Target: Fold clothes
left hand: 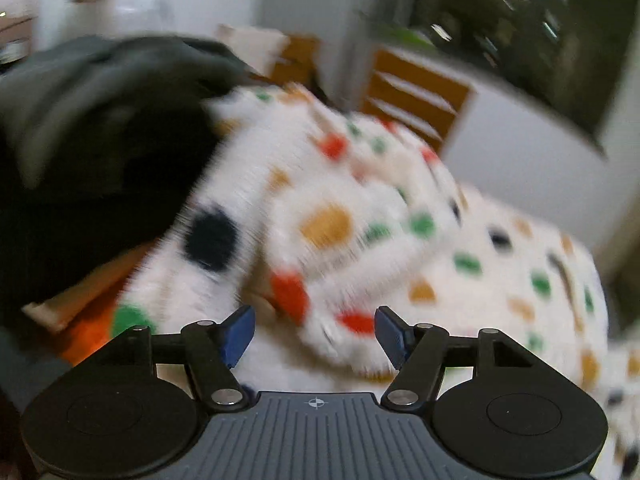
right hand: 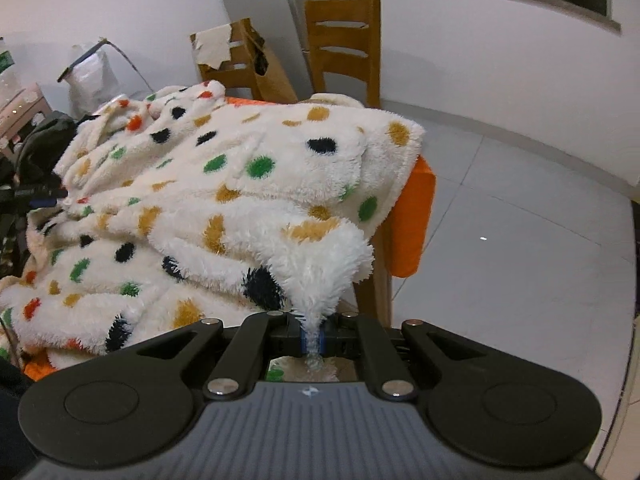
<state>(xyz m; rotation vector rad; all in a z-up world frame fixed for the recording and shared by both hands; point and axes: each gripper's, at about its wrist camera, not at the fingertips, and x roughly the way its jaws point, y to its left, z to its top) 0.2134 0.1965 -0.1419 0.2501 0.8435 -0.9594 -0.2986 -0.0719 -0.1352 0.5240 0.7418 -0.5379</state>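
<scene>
A fluffy white garment (right hand: 240, 184) with green, orange, mustard and black dots lies heaped on a table under an orange cloth (right hand: 416, 216). My right gripper (right hand: 312, 338) is shut on a pinched corner of this fleece at the table's near right corner. In the blurred left wrist view the same dotted garment (left hand: 360, 208) fills the middle. There my left gripper (left hand: 314, 332) stands open just above the fleece, with nothing held between its blue pads (left hand: 240, 334). A dark garment (left hand: 92, 140) looms at the upper left of that view.
A wooden chair (right hand: 344, 48) stands behind the table, with a second chair (right hand: 236, 56) draped in a beige cloth beside it. A white bag (right hand: 90, 70) and dark clutter (right hand: 36, 152) sit at the left. Grey floor tiles (right hand: 520, 240) spread to the right.
</scene>
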